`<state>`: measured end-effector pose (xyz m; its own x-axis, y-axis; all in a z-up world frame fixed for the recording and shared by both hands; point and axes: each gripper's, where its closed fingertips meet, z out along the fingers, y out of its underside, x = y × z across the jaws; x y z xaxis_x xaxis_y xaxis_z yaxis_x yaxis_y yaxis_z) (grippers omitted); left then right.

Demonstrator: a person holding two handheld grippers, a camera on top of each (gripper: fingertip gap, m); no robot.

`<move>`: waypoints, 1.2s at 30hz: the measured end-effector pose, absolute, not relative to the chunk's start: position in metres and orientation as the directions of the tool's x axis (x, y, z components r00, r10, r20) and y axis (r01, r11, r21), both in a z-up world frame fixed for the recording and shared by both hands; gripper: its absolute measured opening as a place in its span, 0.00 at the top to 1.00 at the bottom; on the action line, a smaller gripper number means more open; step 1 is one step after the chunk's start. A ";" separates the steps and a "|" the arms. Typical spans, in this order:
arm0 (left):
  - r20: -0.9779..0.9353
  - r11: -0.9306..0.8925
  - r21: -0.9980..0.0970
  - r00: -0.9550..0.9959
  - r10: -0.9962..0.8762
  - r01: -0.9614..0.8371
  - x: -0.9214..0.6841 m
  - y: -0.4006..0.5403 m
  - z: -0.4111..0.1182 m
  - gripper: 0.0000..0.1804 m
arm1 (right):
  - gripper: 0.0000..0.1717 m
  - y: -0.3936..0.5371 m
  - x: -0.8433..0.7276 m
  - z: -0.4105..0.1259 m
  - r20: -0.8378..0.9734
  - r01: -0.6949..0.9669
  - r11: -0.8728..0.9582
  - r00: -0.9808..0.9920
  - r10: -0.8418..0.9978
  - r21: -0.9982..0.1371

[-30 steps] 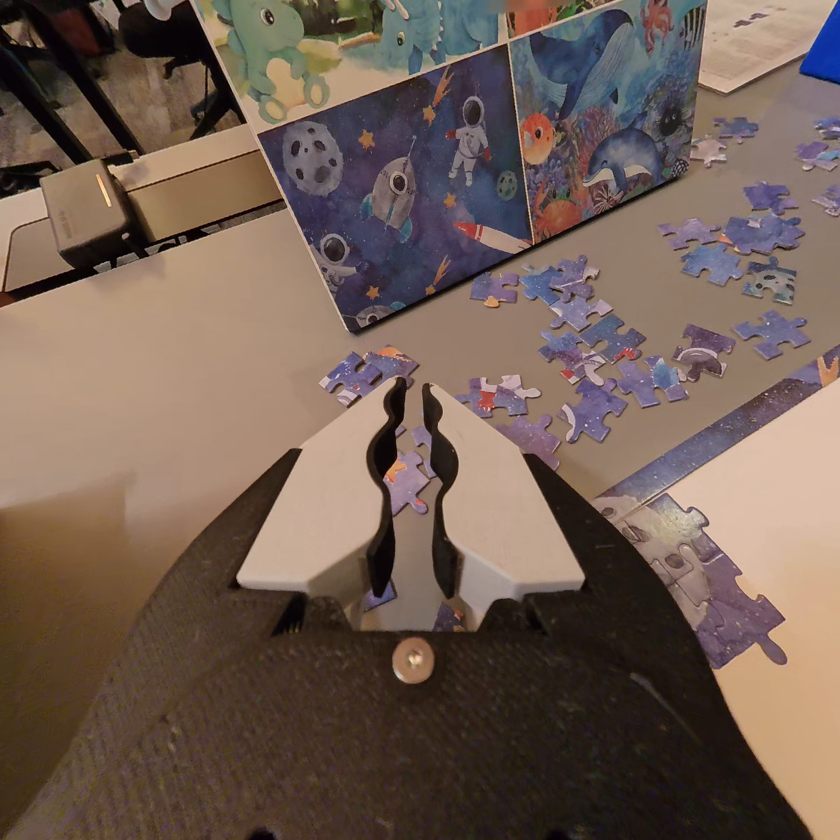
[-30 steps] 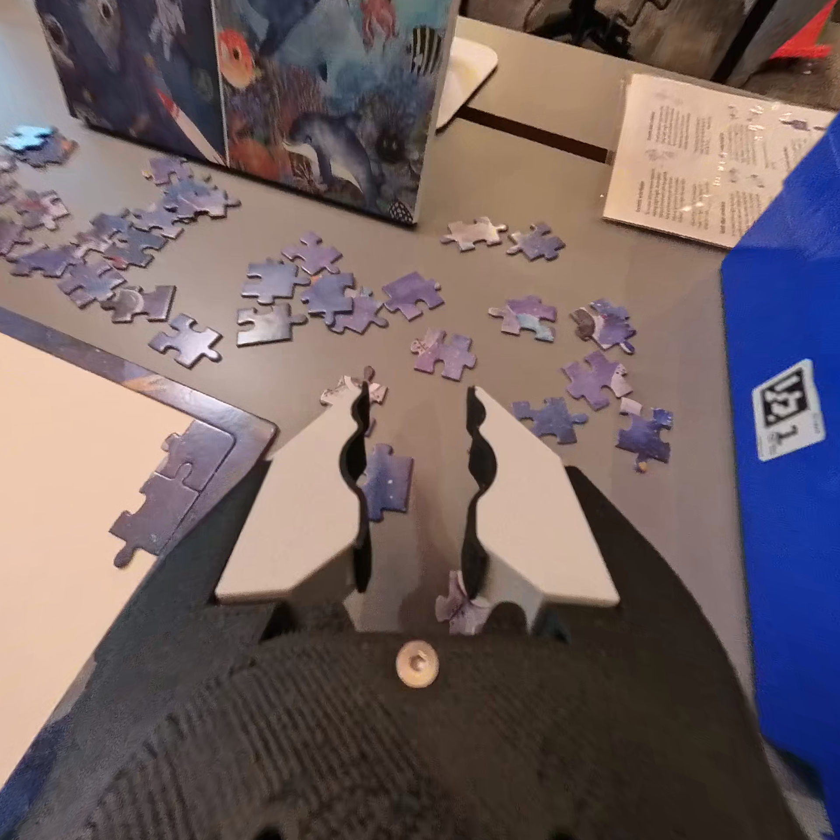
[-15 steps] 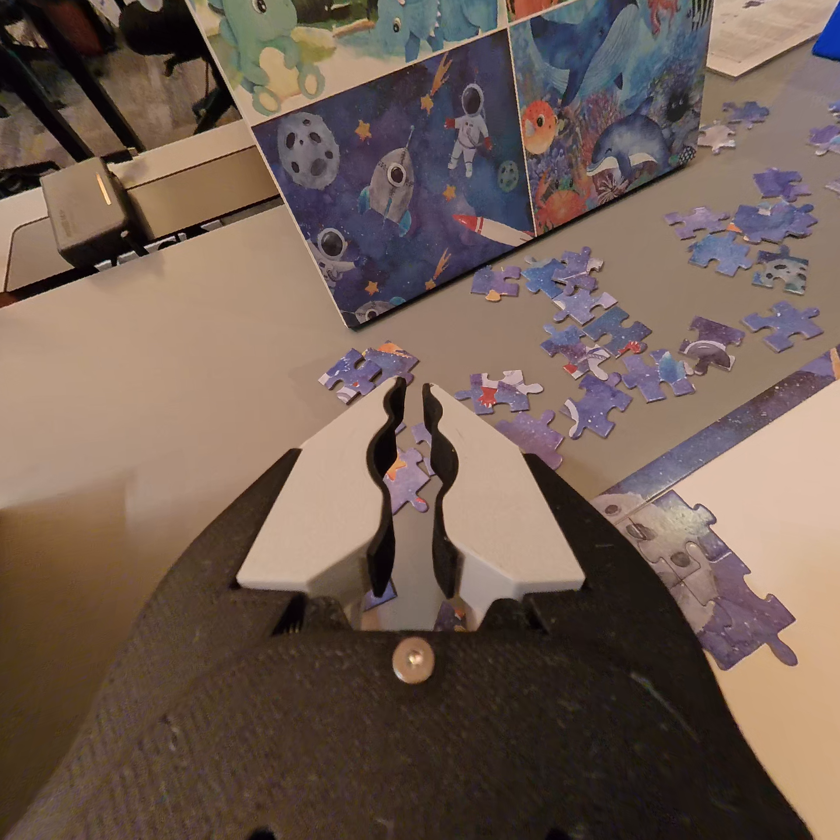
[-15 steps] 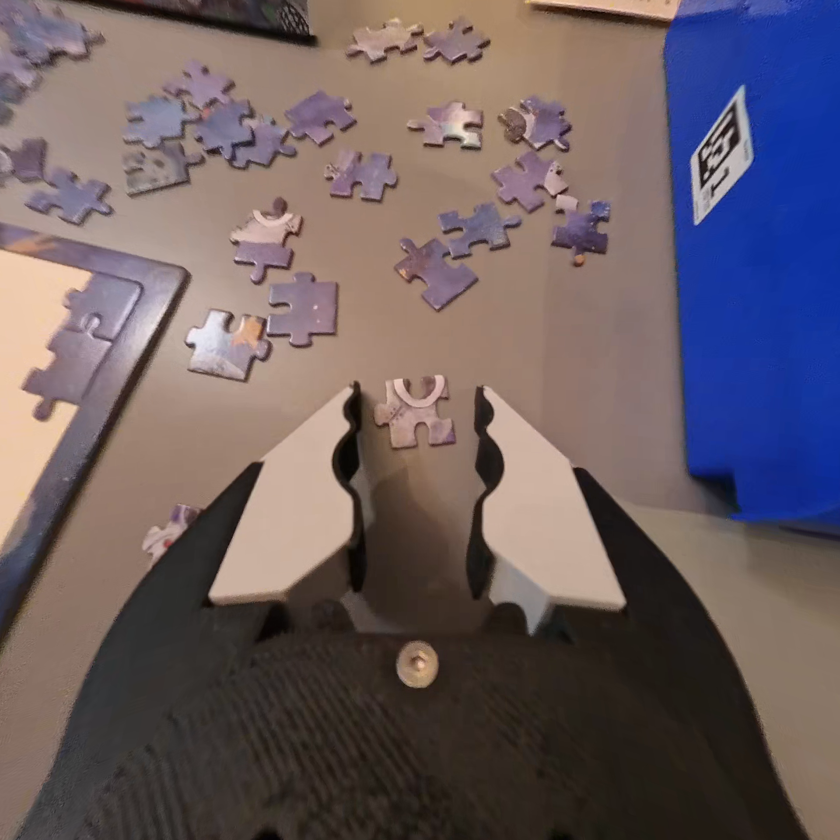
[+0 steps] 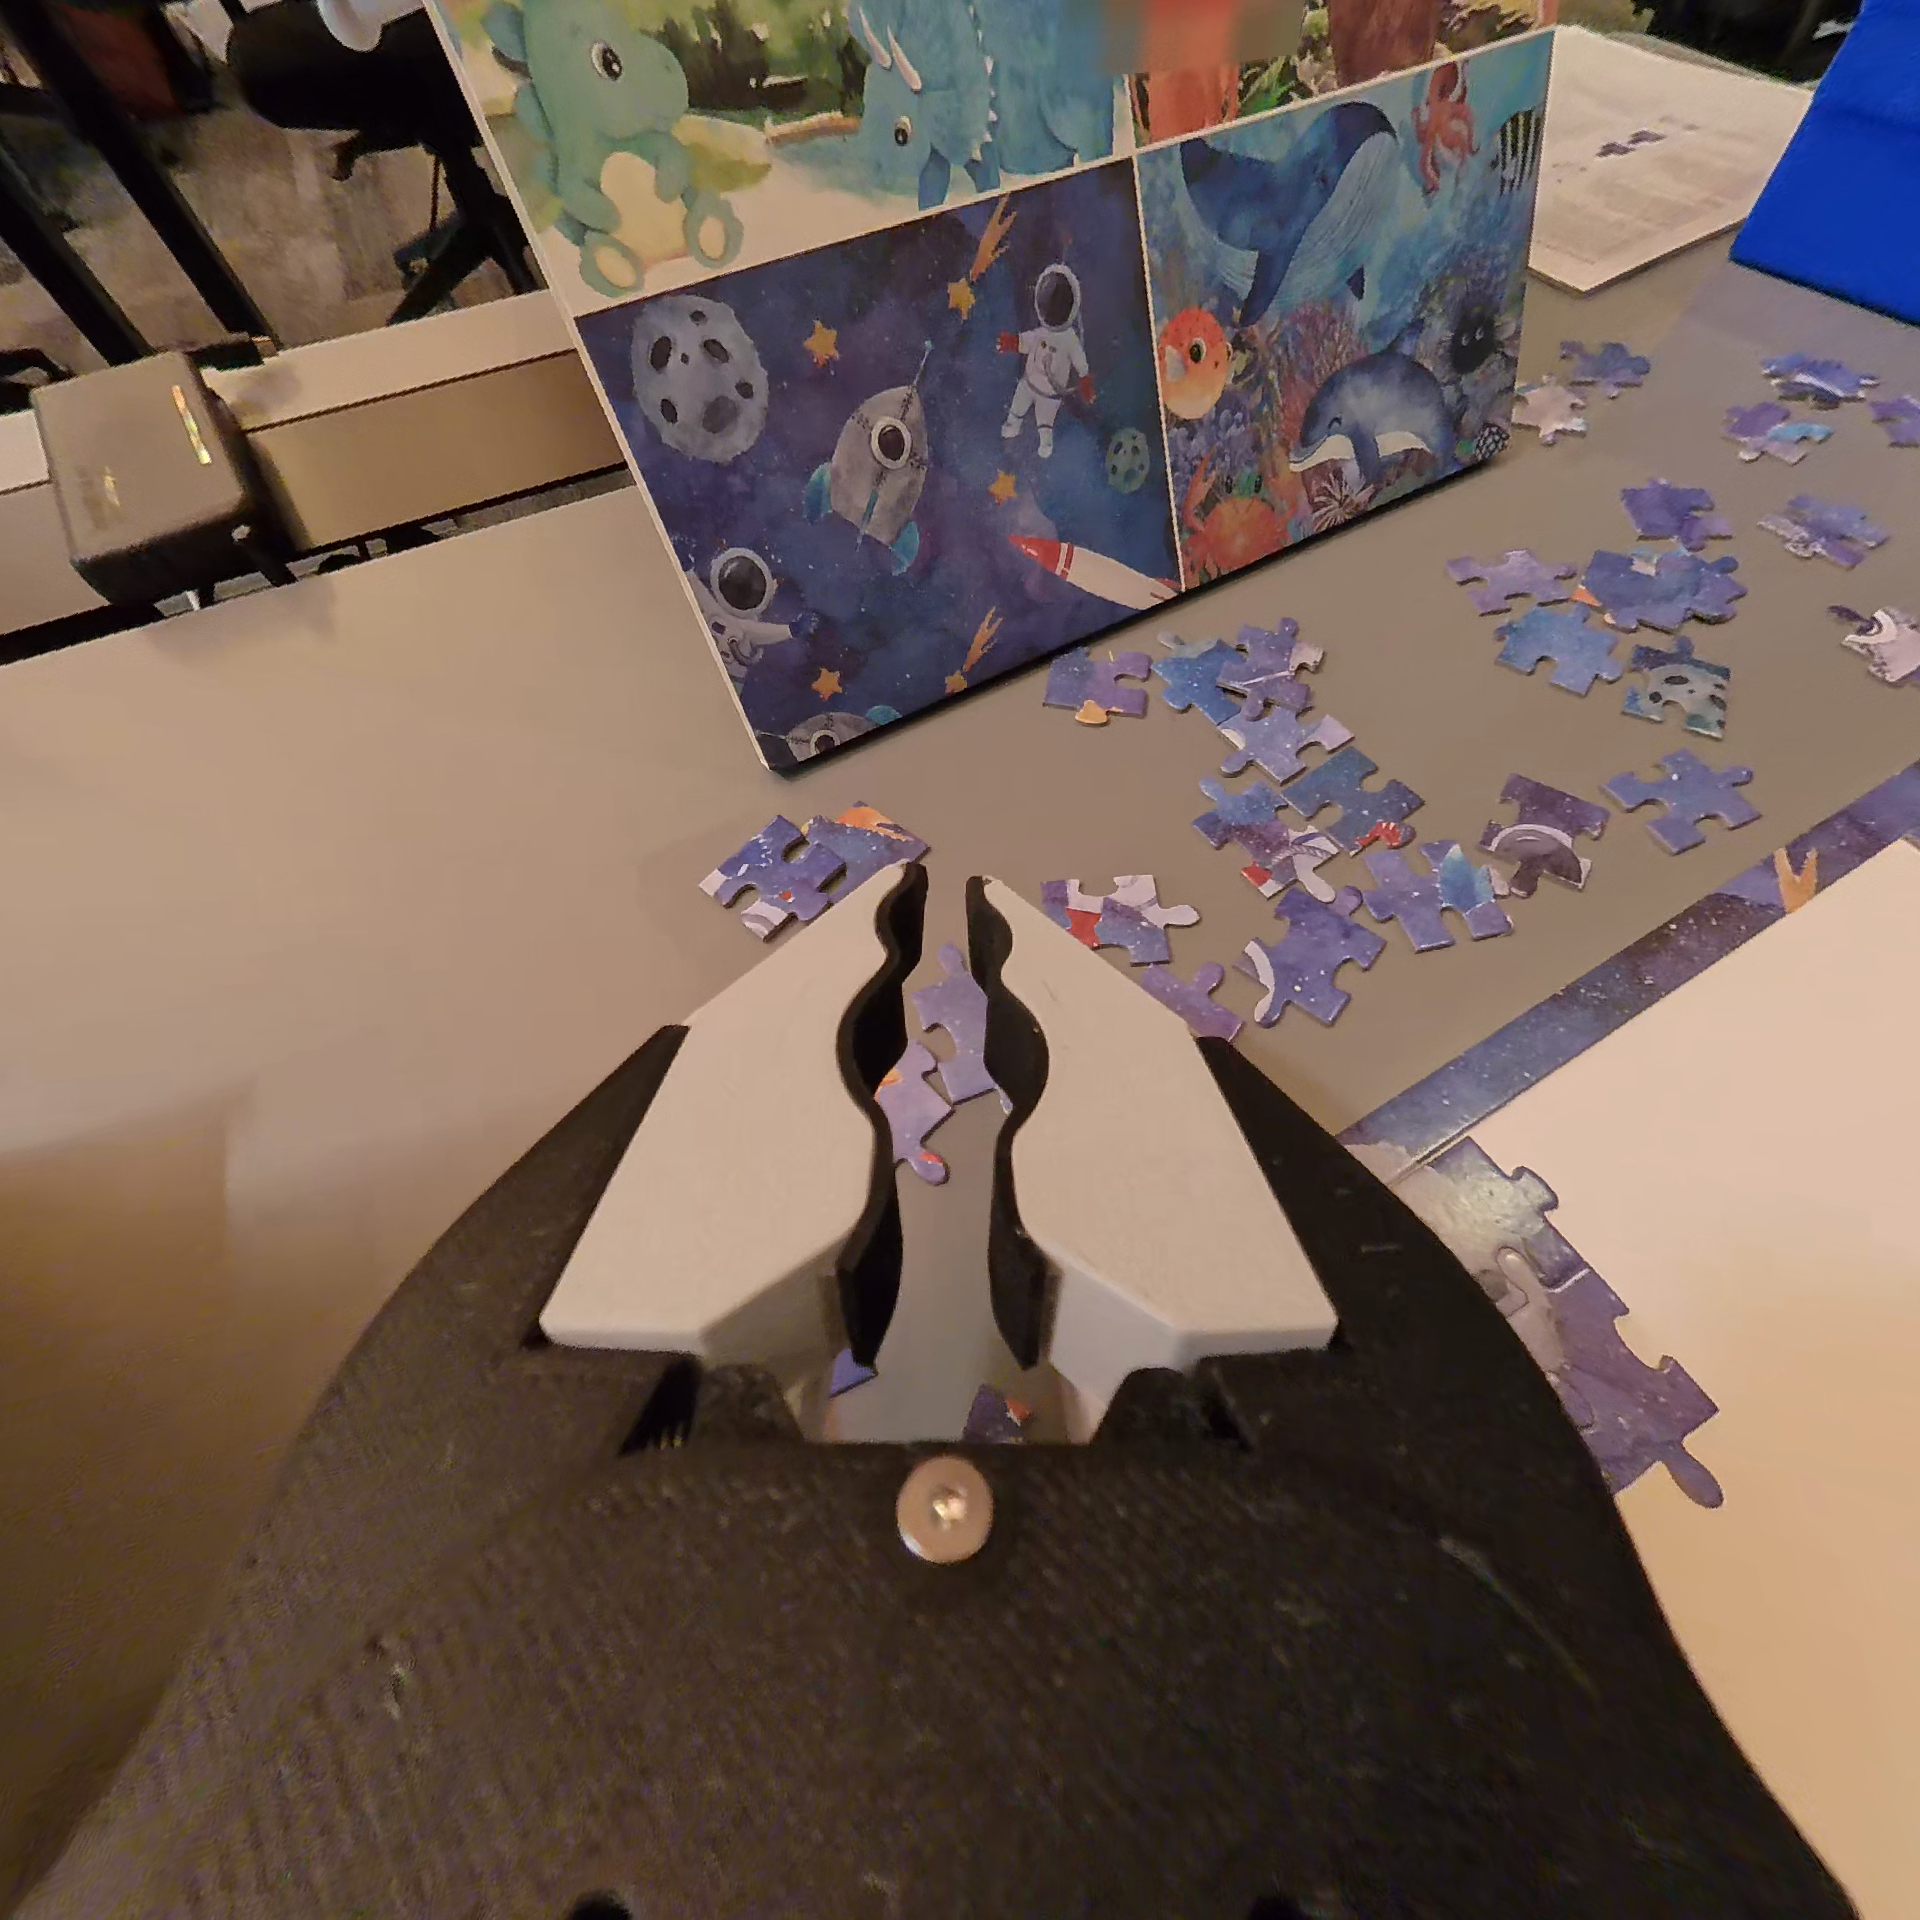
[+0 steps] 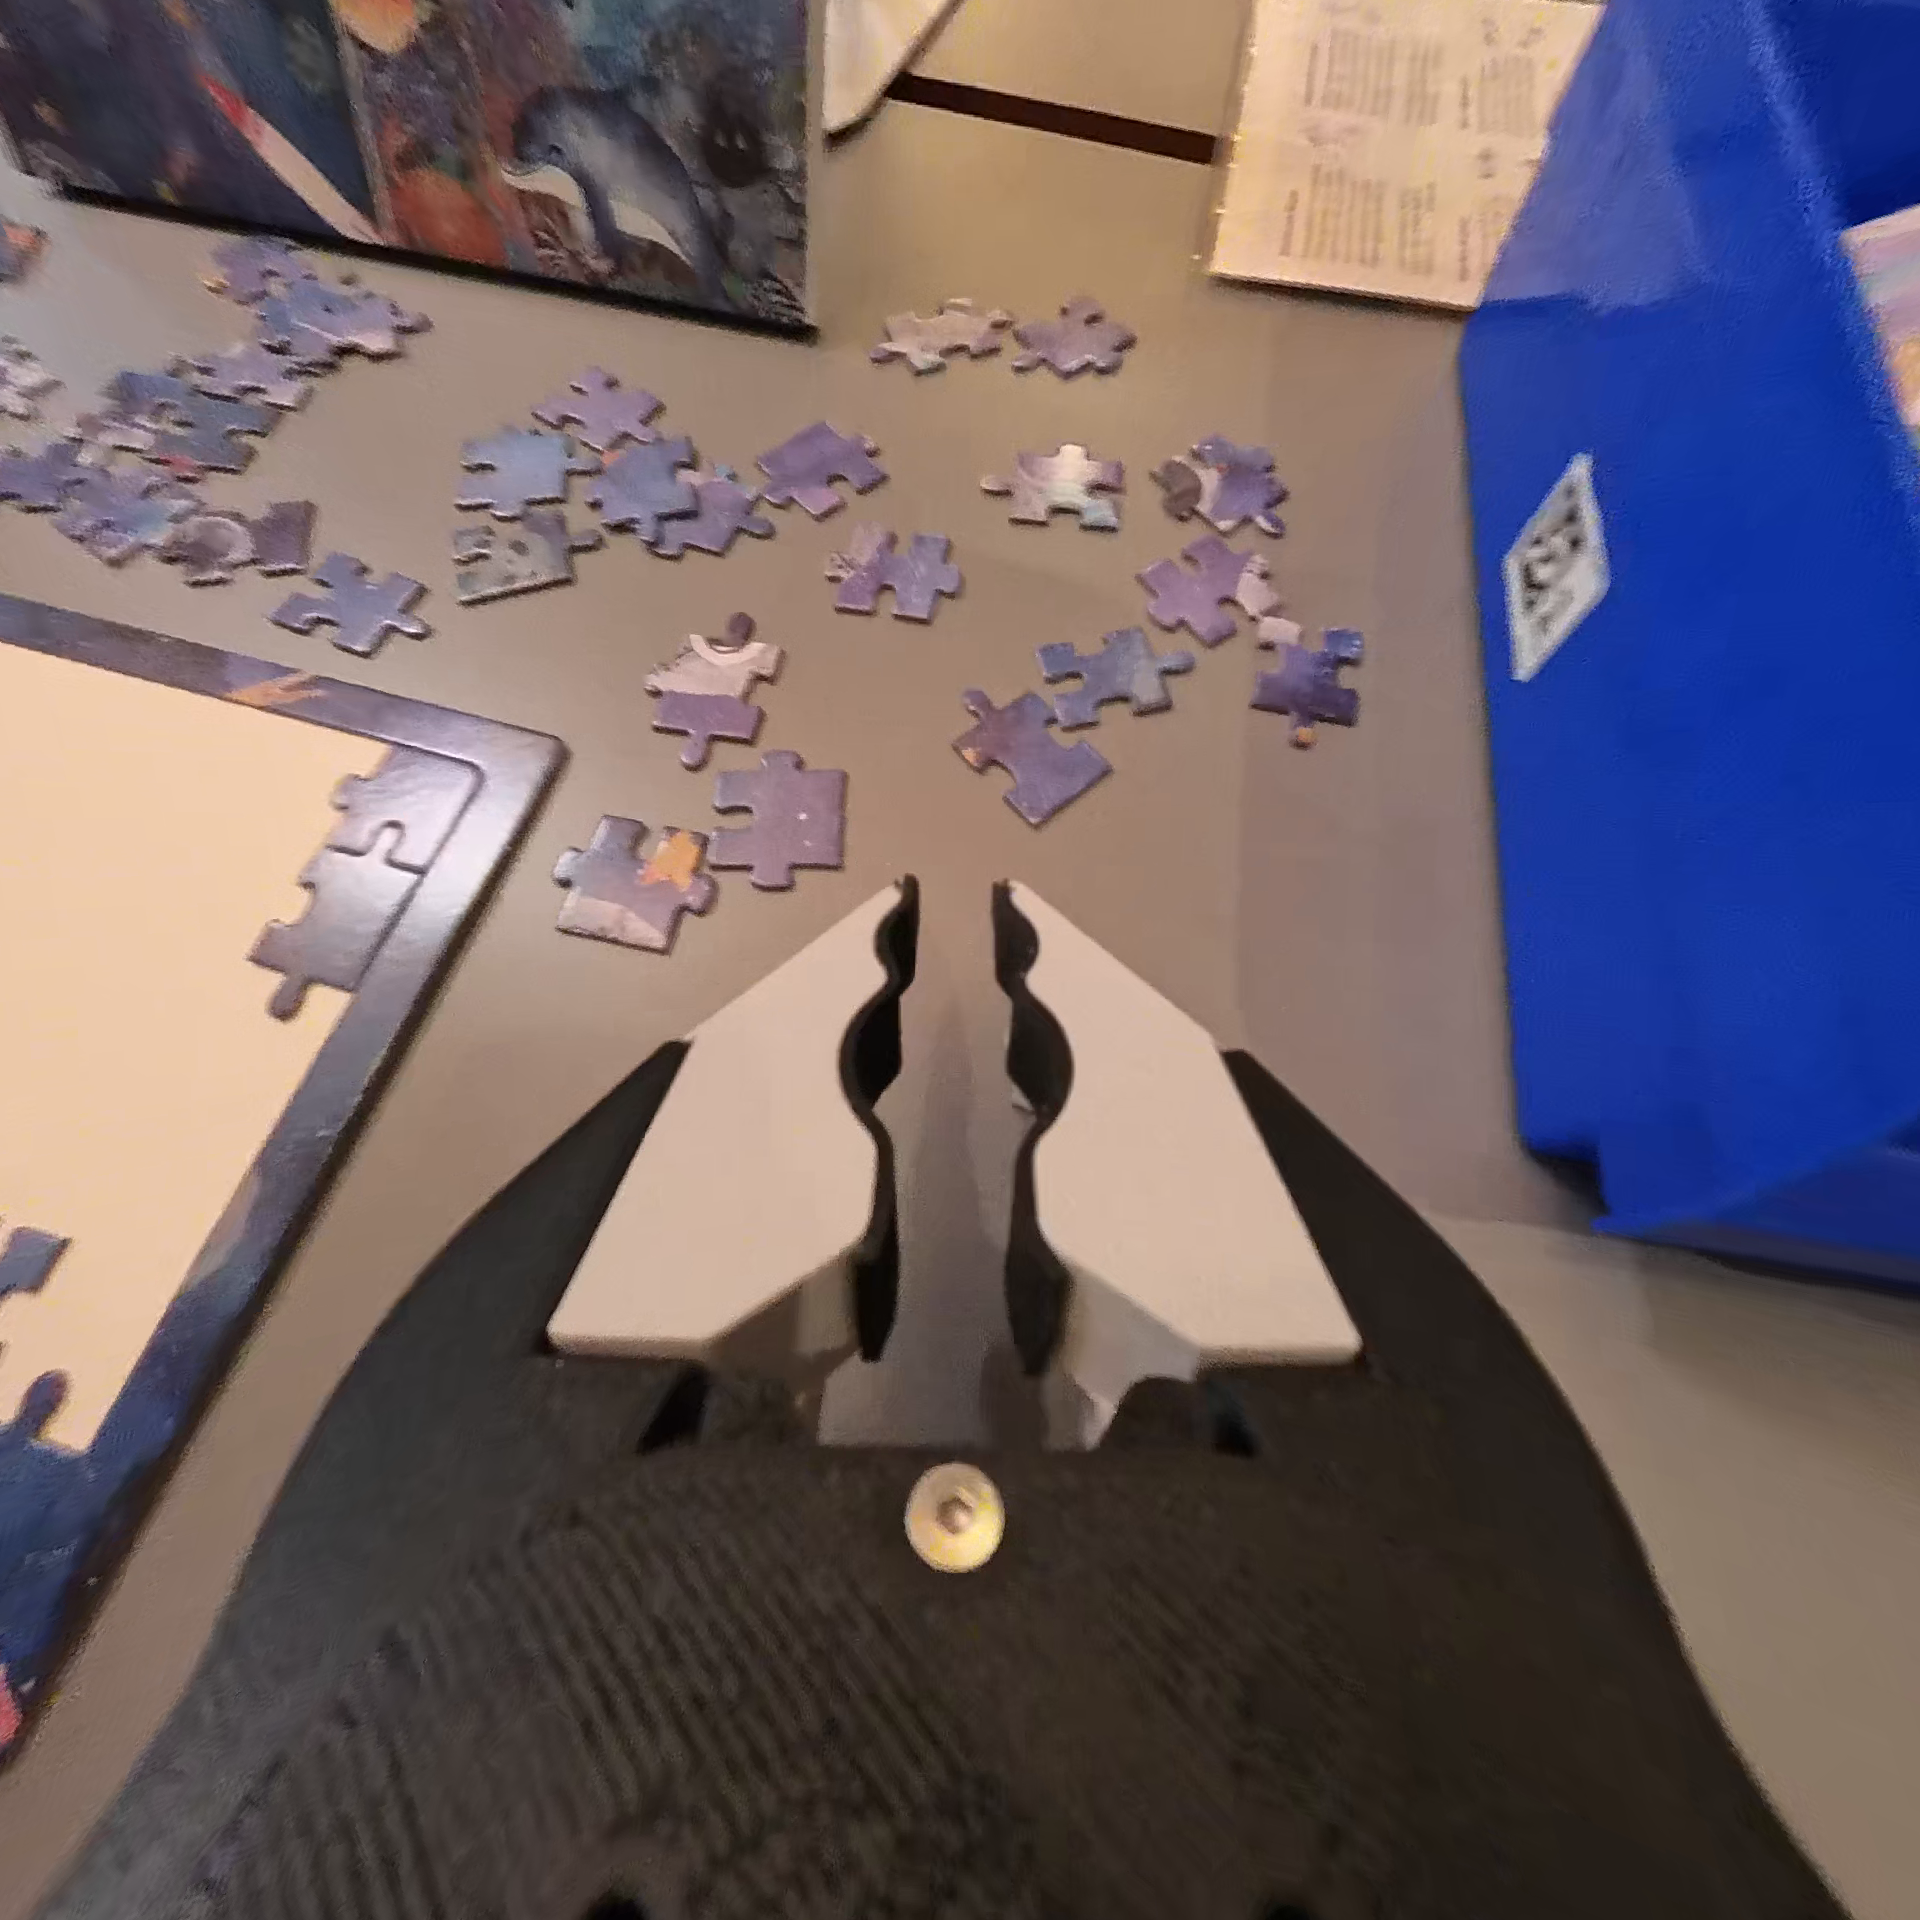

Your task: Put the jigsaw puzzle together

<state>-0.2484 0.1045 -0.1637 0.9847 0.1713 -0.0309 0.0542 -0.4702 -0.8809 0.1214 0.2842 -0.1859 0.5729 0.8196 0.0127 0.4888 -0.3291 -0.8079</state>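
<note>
Left claw (image 5: 945,883): narrow. Its fingertips stand a slit apart and grip nothing. I see two purple puzzle pieces (image 5: 951,1023) through the slit; they lie flat on the grey table (image 5: 364,831) below, not pressed by the pads. This claw hangs in front of the near corner of the upright picture box (image 5: 935,416). A joined pair of pieces (image 5: 810,862) sits just left of its tip, between claw and box.

Right claw (image 6: 954,885): narrow too, the gap slightly wider, over bare table well in front of the box's right end. A pale sliver (image 6: 1023,1101) shows against the inner face of its right finger. I cannot tell what it is, nor whether this claw holds anything.

Nearest loose pieces to the right claw: a dark purple piece (image 6: 779,821) and an orange-marked one (image 6: 636,883), touching each other, just left of its tip on the box side. More pieces are scattered between them and the box.

Also noted: a puzzle tray (image 6: 457,790) with a dark border, in front of the box; a blue bin (image 6: 1714,727) right of the box; a printed sheet (image 6: 1371,145) between box and bin.
</note>
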 end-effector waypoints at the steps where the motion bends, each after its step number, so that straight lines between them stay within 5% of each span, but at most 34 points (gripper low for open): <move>1: -0.029 -0.469 -0.881 0.985 0.171 0.055 -0.248 0.104 -0.163 0.97 | 0.91 0.288 0.127 -0.187 0.034 0.500 -0.344 0.603 0.797 -0.795; 5: -0.019 -0.464 -0.884 0.986 0.167 0.062 -0.247 0.104 -0.162 0.97 | 0.73 0.288 0.142 -0.214 0.035 0.547 -0.449 0.661 0.749 -0.707; 16: -0.015 -0.462 -0.885 0.987 0.160 0.061 -0.245 0.105 -0.162 0.96 | 0.82 0.308 0.199 -0.211 0.153 0.504 -0.476 0.785 0.600 -0.720; 23: -0.017 -0.463 -0.885 0.987 0.159 0.059 -0.244 0.106 -0.162 0.97 | 0.68 0.305 0.171 -0.220 -0.016 0.418 -0.536 0.778 0.629 -0.734; 28: -0.014 -0.459 -0.886 0.987 0.157 0.060 -0.243 0.106 -0.161 0.97 | 0.84 0.308 0.157 -0.220 -0.004 0.432 -0.500 0.754 0.657 -0.750; 32: -0.009 -0.453 -0.889 0.988 0.157 0.064 -0.243 0.106 -0.160 0.97 | 0.84 0.299 0.145 -0.219 -0.004 0.469 -0.465 0.701 0.713 -0.751; 36: -0.008 -0.452 -0.890 0.988 0.155 0.064 -0.243 0.106 -0.159 0.97 | 0.95 0.294 0.139 -0.215 0.017 0.484 -0.423 0.672 0.740 -0.766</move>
